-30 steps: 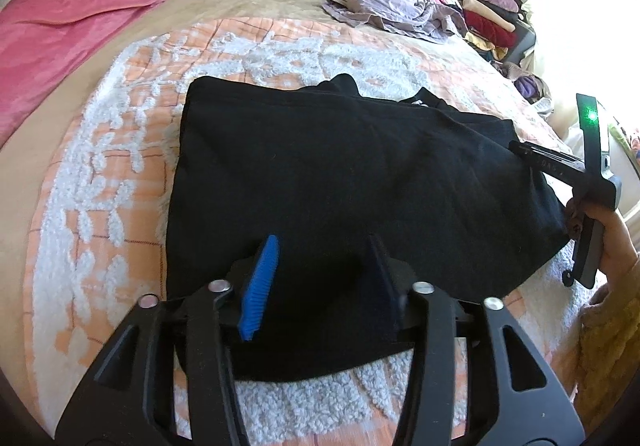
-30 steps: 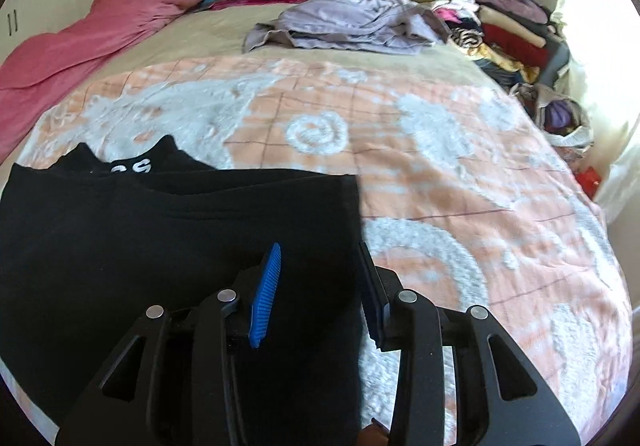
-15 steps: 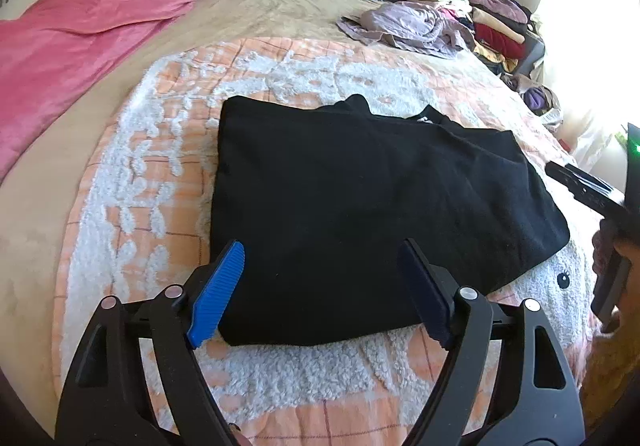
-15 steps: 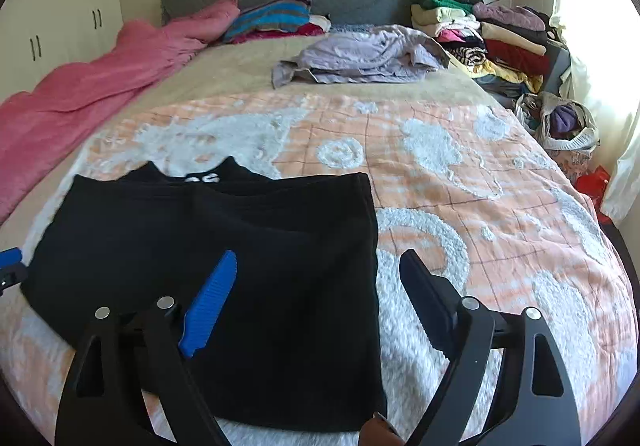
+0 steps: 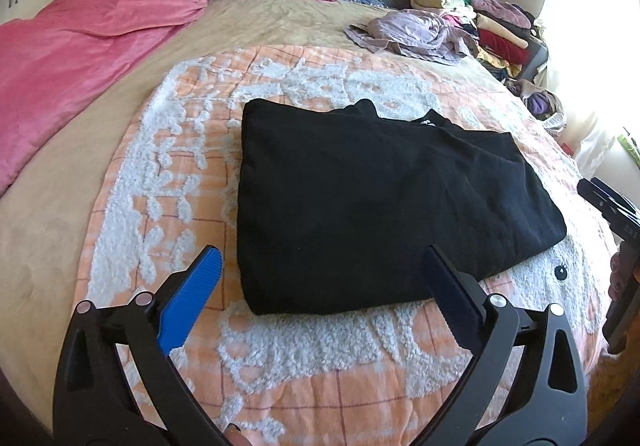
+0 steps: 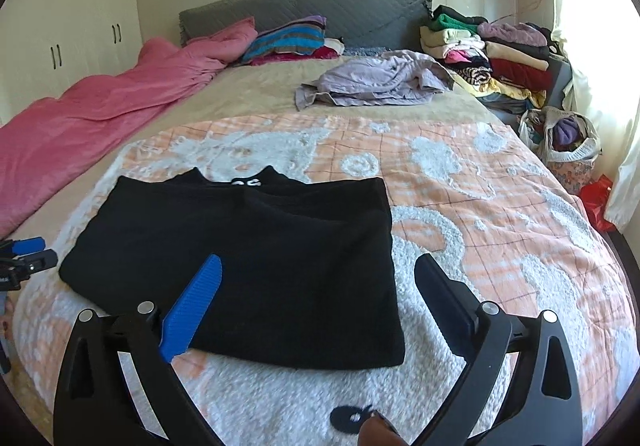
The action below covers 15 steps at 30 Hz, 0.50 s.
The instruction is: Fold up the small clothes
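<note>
Both hand-held grippers (image 5: 320, 270) (image 6: 318, 274) splayed; black knit garment (image 6: 256, 254) folded rectangular.

Garment flat on the blanket, at the bed's near end

The garment (image 6: 248, 254) lies on the blanket (image 6: 480, 206), which covers the near part of the bed (image 6: 256, 94). Behind it lies a shirt (image 6: 372, 80), a quilt (image 6: 100, 114) along the left, pillows (image 6: 288, 40) at the headboard (image 6: 360, 10), and stacked clothes (image 6: 492, 54) at the far right.

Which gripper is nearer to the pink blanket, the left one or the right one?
Left. The left gripper hovers at the black garment's edge on the pink blanket's side; the right gripper is at the garment's opposite side.
</note>
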{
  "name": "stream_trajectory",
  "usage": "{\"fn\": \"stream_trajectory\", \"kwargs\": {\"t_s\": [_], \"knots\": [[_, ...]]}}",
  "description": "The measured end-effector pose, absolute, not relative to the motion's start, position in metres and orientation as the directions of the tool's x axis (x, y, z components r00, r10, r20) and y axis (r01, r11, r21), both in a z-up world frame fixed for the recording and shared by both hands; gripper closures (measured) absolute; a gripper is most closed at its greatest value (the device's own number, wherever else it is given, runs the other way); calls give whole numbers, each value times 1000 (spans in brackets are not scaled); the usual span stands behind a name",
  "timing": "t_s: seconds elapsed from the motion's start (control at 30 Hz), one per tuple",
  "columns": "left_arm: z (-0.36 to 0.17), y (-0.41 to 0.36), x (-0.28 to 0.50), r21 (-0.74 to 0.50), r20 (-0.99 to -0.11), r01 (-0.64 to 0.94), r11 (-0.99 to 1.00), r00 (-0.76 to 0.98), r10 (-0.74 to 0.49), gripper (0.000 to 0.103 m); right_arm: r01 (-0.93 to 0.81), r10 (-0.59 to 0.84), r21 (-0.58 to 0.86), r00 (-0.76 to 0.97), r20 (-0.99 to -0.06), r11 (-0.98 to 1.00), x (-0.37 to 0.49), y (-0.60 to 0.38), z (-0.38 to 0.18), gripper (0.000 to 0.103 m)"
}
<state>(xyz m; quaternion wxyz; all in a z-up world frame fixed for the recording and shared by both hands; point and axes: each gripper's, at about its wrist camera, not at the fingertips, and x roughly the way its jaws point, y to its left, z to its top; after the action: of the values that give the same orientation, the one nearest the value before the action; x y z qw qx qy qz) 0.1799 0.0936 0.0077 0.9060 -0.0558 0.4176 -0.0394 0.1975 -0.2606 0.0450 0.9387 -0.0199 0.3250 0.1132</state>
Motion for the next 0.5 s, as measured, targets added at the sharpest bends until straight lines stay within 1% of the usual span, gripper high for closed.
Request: {"fn": "stream_trajectory", "kwargs": {"t_s": [0.5], "knots": [[10,115,154,-127,-749,-18,992,657,-84,10,-278,245,42,755,-609,960,162,-235,48,6]]}}
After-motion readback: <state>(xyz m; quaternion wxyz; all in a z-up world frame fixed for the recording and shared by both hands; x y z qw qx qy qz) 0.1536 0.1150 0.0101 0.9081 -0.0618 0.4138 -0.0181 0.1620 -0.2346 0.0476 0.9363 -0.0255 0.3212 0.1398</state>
